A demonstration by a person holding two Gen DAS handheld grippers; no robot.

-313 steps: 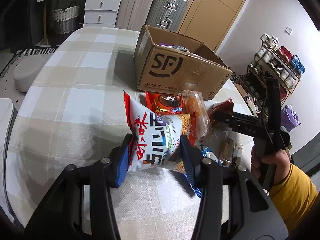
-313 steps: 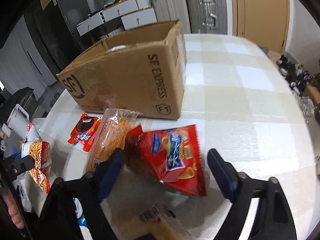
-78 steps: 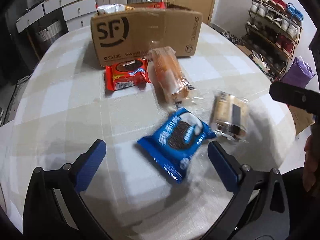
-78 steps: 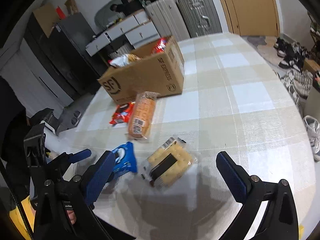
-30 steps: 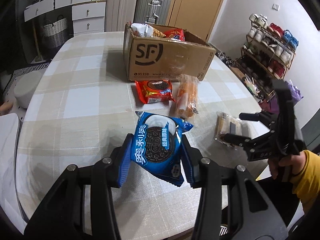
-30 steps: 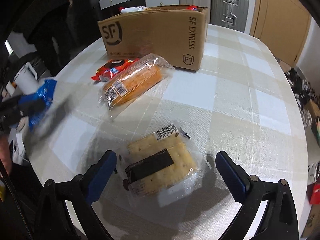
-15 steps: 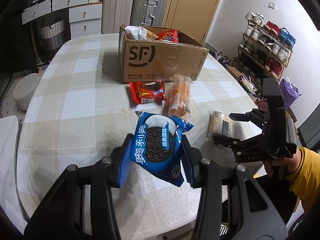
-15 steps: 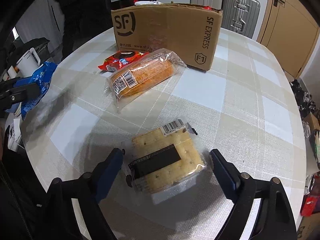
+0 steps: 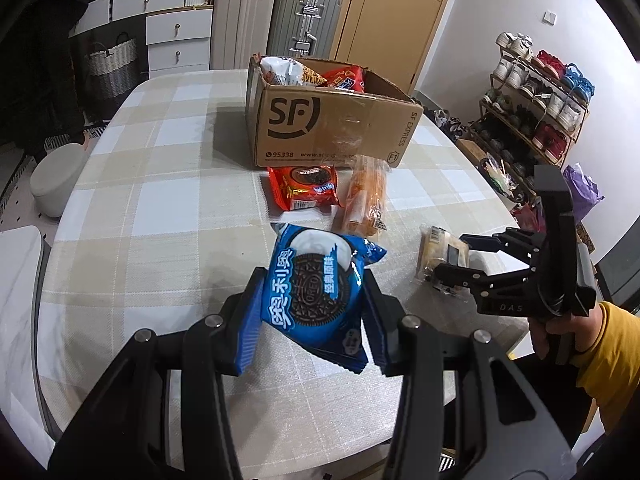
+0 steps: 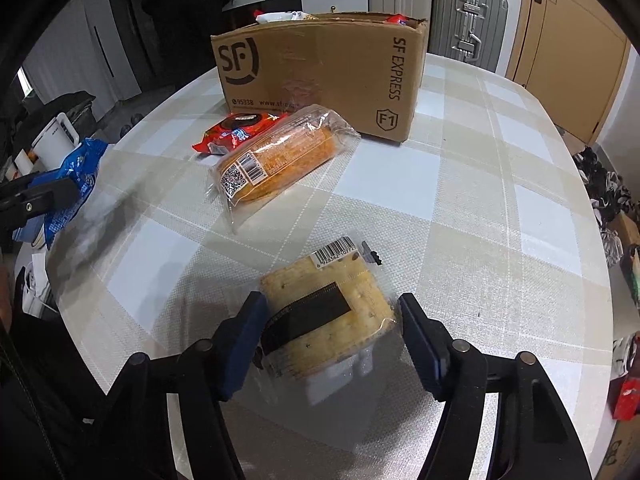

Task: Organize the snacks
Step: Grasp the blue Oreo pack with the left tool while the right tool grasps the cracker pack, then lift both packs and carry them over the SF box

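Observation:
My left gripper (image 9: 310,312) is shut on a blue Oreo pack (image 9: 316,280) and holds it above the checked table (image 9: 160,216). My right gripper (image 10: 330,336) has its jaws around a clear cracker pack (image 10: 326,316) that lies on the table; the pads are at its sides, and I cannot tell if they press it. The cracker pack (image 9: 442,256) and right gripper (image 9: 464,256) also show in the left wrist view. A red Oreo pack (image 9: 304,186) and an orange bread pack (image 9: 362,196) lie before the SF cardboard box (image 9: 332,128), which holds snacks.
Suitcases (image 9: 276,20) and white drawers (image 9: 172,28) stand behind the table. A shoe rack (image 9: 536,100) stands at the right. A grey stool (image 9: 56,176) is at the left. The table's near edge is close to both grippers.
The right gripper's jaws have narrowed around the cracker pack. The left gripper keeps the blue Oreo pack and has shifted slightly toward the box.

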